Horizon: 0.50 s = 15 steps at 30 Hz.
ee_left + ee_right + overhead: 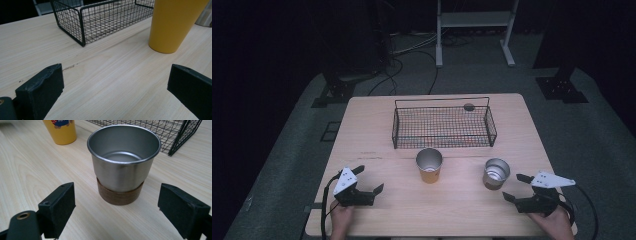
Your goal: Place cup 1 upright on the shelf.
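Right tongs [518, 186] stand open at the near right of the tabletop [377, 140], empty, jaws spread wider than the steel cup [123, 162] and set just short of it, touching nothing. Left tongs [369, 179] at the near left are open wide too, holding nothing, jaws hovering over bare wood.

Steel cup sits upright near the right side, just near of the wire basket [443, 122], apart from it. Yellow cup [429, 166] stands near the middle, to its left, also upright, well apart from the steel one. Basket looks empty apart from a small dark round thing at its far rim; can't tell what it is.

Handling guess: steel cup is thin metal, empty, so light and stiff, not fragile, but the polished wall is likely slippery. It has a brown wooden-looking band around the base, which should give better friction. Best hold is probably across the body low down, on or just above the band, jaws on opposite sides; a grip high at the flared rim could slide off. Light and empty, so a nudge may tip it.
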Tool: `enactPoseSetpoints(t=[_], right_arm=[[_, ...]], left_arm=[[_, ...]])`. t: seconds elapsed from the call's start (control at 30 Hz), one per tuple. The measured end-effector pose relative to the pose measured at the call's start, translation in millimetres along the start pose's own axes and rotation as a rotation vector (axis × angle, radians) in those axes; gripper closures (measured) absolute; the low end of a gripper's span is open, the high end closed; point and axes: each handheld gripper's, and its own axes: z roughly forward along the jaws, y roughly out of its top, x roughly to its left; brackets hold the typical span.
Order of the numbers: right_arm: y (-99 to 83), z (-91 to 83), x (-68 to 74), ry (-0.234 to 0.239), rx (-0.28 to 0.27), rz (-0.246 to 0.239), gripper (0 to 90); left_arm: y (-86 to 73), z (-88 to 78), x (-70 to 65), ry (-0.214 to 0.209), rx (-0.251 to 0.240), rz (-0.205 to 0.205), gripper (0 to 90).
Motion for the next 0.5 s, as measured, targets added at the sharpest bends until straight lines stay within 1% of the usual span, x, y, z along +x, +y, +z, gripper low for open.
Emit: enactPoseSetpoints(t=[0.1,0.3,0.5], right_arm=[[3.7,4.4,-0.6,-0.013,0.014,-0.003,13.5],[9.9,13.5,-1.6,-0.020,0.038,-0.001,13.4],[13.8,21.9,-1.5,-0.027,0.043,0.000,13.4]], left_arm=[[0.0,0.0,-0.2,0.000,-0.001,0.001,0.0],[-0.1,0.0,-0.2,-0.001,-0.002,0.002,0.0],[-0.1,-0.1,-0.4,-0.001,-0.002,0.005,0.0]])
